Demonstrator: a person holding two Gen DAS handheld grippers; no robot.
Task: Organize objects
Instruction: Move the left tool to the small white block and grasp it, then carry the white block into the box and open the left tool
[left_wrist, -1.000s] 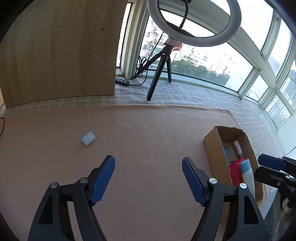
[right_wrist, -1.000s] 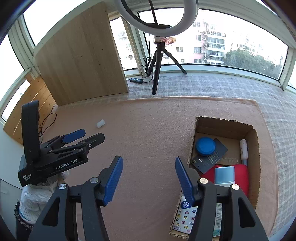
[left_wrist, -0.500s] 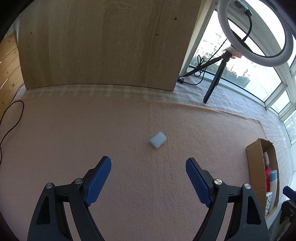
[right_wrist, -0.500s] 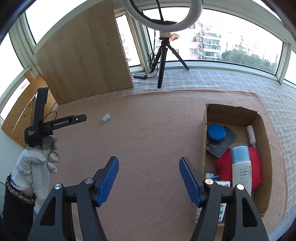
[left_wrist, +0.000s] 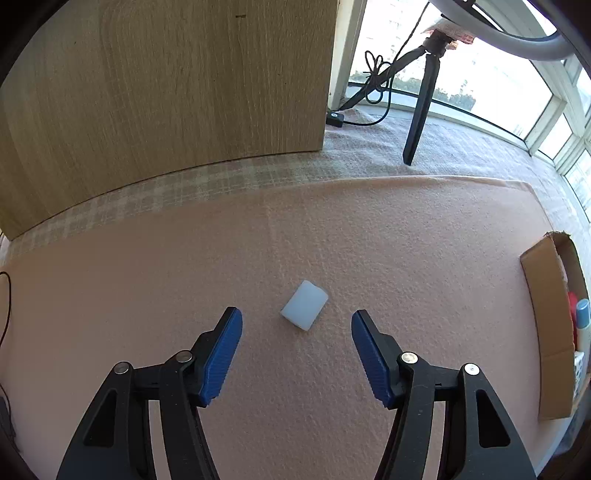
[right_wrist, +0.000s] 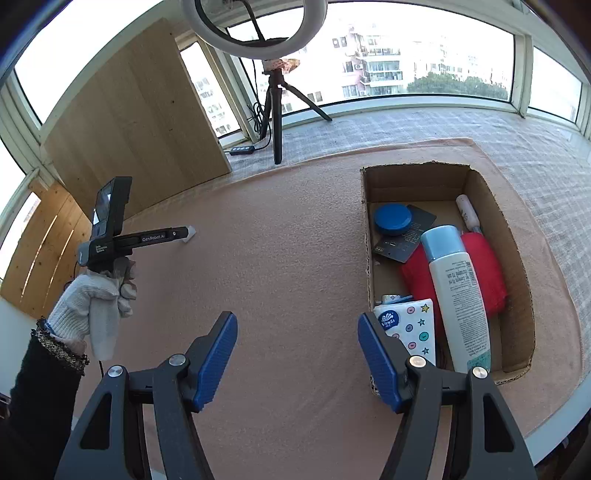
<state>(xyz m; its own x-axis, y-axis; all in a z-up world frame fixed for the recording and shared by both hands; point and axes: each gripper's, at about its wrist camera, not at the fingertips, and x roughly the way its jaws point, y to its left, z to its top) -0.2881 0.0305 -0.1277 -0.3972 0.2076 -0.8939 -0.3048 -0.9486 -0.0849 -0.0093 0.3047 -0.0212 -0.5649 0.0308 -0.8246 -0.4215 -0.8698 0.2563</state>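
Observation:
A small white block (left_wrist: 304, 309) lies on the pink mat, just ahead of my open left gripper (left_wrist: 296, 325) and roughly centred between its blue pads. From the right wrist view the same block (right_wrist: 189, 234) peeks out at the tip of the left gripper (right_wrist: 181, 233), which a white-gloved hand (right_wrist: 99, 299) holds. My right gripper (right_wrist: 296, 328) hangs open and empty over the mat, left of the cardboard box (right_wrist: 517, 258). That box holds a white bottle (right_wrist: 458, 295), a red cloth (right_wrist: 484, 269), a blue lid (right_wrist: 392, 219), a dark card and a tissue pack (right_wrist: 410, 325).
A wooden panel (left_wrist: 166, 81) stands behind the mat. A ring light on a black tripod (right_wrist: 275, 110) with a cable and controller (right_wrist: 240, 149) sits near the windows. The mat's near edge (right_wrist: 554, 417) drops off at the lower right. The box (left_wrist: 550, 325) shows at the left wrist view's right edge.
My left gripper swung left and moved in toward the white block, which now lies between its pads' line. The right gripper shifted slightly, so the box looks nearer.

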